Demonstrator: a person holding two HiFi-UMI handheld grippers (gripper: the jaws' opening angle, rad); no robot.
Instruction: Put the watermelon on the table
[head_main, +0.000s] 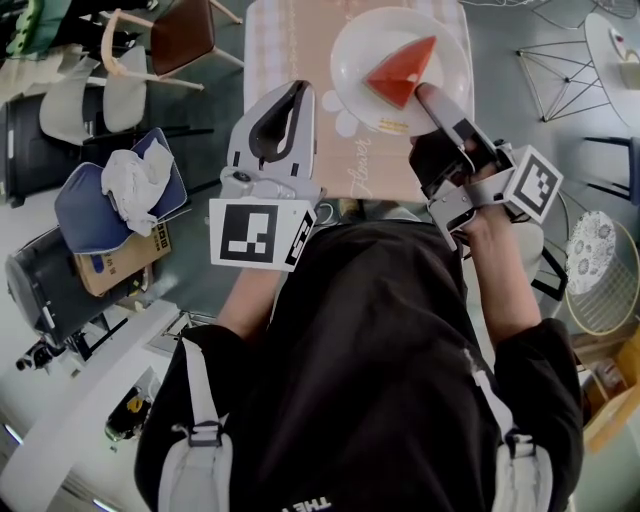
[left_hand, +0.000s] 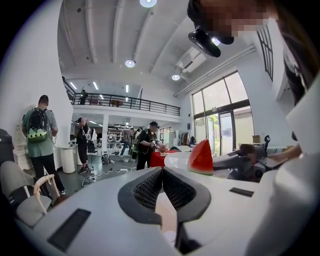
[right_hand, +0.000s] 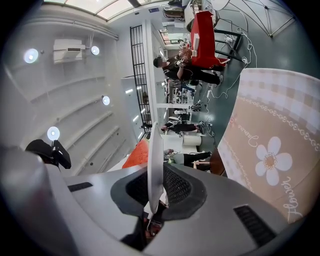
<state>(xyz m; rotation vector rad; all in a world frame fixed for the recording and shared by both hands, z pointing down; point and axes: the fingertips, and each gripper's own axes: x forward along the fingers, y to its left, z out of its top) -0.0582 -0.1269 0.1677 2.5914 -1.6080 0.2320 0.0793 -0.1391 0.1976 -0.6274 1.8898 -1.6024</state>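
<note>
Person's dark shirt (head_main: 380, 350) fills the foreground; beyond it the left gripper (head_main: 297, 92) is closed on nothing. Right gripper (head_main: 425, 96) pinches the white plate (head_main: 358, 50) by its rim, with the watermelon slice (head_main: 403, 72) lying on it over the table (head_main: 285, 50).

From the head we look steeply down past the person's torso (head_main: 380, 350) onto the tabletop (head_main: 290, 60) close ahead. Along the left tongs (left_hand: 161, 171) we look out level, along the right tongs (right_hand: 156, 177) rolled sideways; all three views share the plate (head_main: 350, 40) and watermelon (head_main: 400, 72)
</note>
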